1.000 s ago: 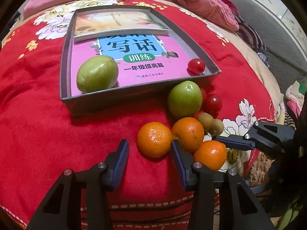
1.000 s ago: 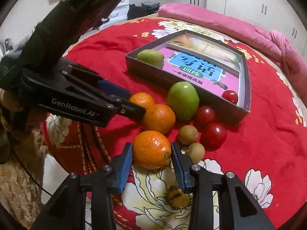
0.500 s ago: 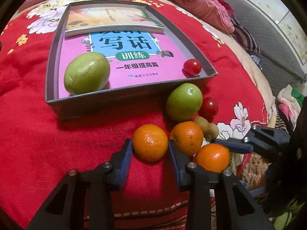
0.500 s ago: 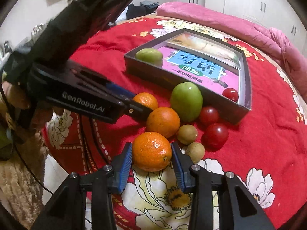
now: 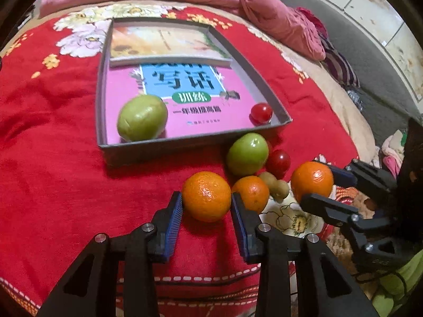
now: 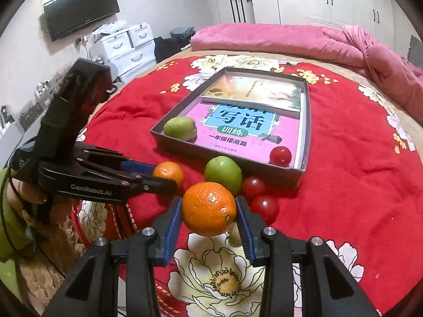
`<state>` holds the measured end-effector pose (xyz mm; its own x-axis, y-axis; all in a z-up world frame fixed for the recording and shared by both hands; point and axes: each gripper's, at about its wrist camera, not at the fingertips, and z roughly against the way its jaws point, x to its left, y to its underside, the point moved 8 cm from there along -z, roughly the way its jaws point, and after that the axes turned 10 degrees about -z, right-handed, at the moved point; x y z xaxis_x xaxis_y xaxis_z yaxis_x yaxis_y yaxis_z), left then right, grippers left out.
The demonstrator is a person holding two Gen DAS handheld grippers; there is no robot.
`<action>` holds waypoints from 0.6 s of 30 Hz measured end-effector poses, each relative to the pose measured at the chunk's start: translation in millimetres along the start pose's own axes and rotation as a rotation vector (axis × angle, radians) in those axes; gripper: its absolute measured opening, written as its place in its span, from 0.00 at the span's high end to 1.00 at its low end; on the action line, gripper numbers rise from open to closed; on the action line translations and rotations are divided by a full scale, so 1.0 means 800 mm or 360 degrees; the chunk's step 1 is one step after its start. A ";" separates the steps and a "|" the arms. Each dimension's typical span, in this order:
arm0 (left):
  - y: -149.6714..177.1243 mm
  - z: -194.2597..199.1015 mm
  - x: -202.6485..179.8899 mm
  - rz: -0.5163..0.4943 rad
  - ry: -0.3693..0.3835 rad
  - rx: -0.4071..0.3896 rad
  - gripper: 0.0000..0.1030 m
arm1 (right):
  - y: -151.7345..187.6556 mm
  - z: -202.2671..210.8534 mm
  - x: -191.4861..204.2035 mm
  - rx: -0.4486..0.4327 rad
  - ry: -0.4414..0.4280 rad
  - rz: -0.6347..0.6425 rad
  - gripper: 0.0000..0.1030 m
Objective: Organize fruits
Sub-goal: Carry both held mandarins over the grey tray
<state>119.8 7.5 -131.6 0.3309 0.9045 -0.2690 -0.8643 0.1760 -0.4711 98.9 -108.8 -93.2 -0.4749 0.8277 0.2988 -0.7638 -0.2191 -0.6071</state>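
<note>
My left gripper is shut on an orange, held just above the red bedspread. My right gripper is shut on a second orange, lifted off the bed; it also shows in the left wrist view. A third orange lies on the bed beside a green apple, two small kiwis and cherry tomatoes. The grey shallow box holds books, a green fruit and one cherry tomato.
A pink quilt lies along the far side of the bed. The bed's edge drops off just behind the fruit pile. White drawers and a wall TV stand beyond the bed.
My left gripper moved forward around an orange and shut on it. My right gripper shut on its orange and lifted it off the bed.
</note>
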 end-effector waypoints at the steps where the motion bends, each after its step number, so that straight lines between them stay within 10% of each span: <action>1: -0.002 0.006 0.000 0.0003 -0.0009 -0.0013 0.63 | 0.000 0.000 0.000 -0.0001 0.0000 -0.0004 0.61; 18: -0.056 0.053 -0.014 -0.0019 -0.0084 -0.0181 0.63 | -0.040 0.017 -0.009 -0.0116 0.0022 -0.0052 0.61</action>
<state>138.6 6.0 -71.5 0.3182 0.9222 -0.2197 -0.8109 0.1447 -0.5670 120.9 -114.4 -65.9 -0.4438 0.8410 0.3095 -0.7447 -0.1540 -0.6494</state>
